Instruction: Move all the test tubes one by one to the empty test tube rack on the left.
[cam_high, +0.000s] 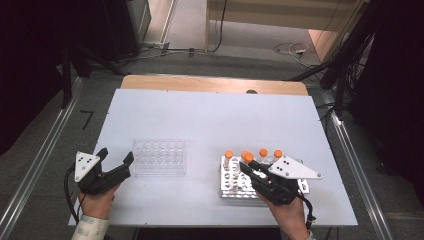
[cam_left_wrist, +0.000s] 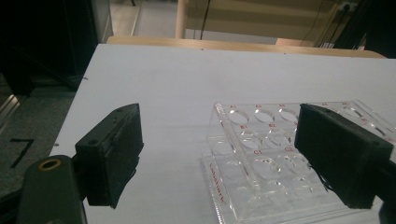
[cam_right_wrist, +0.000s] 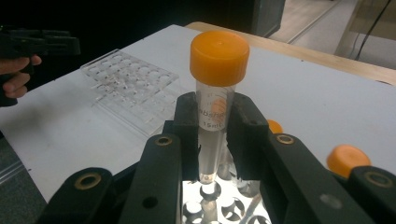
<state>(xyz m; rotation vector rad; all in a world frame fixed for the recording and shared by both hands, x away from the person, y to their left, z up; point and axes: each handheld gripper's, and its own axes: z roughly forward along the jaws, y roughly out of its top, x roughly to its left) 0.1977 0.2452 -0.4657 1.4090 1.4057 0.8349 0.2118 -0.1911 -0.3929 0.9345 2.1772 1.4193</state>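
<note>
The right gripper (cam_right_wrist: 212, 128) has its fingers tight on a tube (cam_right_wrist: 215, 105) with an orange cap, just above the white rack (cam_high: 225, 192). The tube looks light, stiff and slippery, so hold it under the cap. The left gripper (cam_left_wrist: 219, 154) has wide fingers near the clear rack (cam_left_wrist: 261, 158) on the surface (cam_high: 210, 120).

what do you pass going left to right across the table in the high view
left gripper → clear empty rack → white rack of orange-capped tubes → right gripper, shut on an orange-capped tube
</note>
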